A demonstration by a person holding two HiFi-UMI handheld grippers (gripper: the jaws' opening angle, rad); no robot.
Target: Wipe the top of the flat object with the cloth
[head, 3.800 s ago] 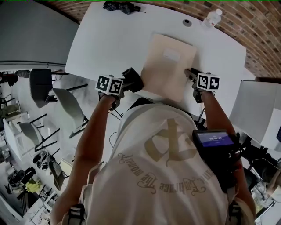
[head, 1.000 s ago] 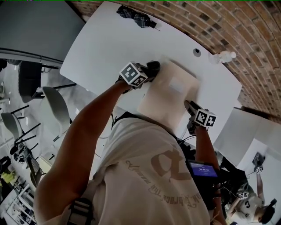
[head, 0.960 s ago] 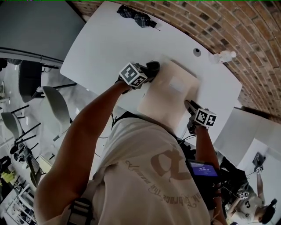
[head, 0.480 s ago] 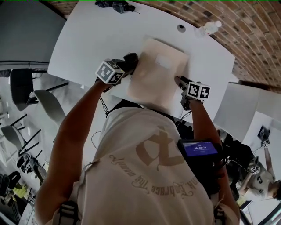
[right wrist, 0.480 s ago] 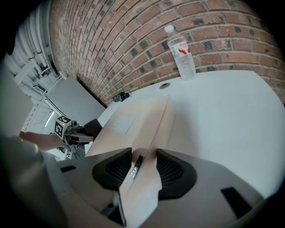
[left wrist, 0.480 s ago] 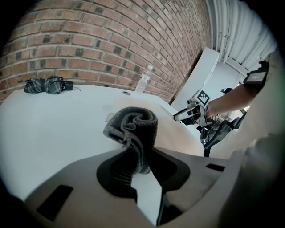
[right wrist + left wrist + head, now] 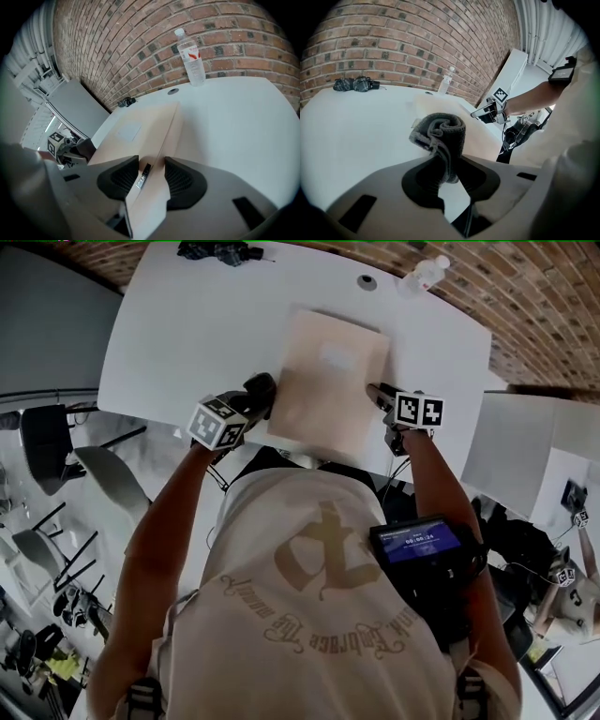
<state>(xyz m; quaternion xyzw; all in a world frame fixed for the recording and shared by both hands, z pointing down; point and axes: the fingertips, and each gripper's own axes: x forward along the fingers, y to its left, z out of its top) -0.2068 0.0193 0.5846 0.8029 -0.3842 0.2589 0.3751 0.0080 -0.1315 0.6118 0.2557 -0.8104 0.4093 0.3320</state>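
- Currently, my left gripper (image 7: 255, 397) has its fingers (image 7: 423, 177) closed on the grey cloth (image 7: 440, 133), which stands rolled and bunched above them.
- The cloth sits over the white bench (image 7: 178, 324), just beside the left edge of the flat object (image 7: 328, 381), at that object's near corner; contact between them cannot be confirmed.
- My right gripper (image 7: 378, 395) has its fingers (image 7: 119, 180) pinched on the right edge of the flat object, which passes between them.
- The flat object, tan with a pale rectangular label, lies on the bench near the front edge.
- A clear bottle (image 7: 191, 58) stands upright at the far side, close to the brick wall (image 7: 140, 37); a dark bundle (image 7: 220, 251) lies at the far left.
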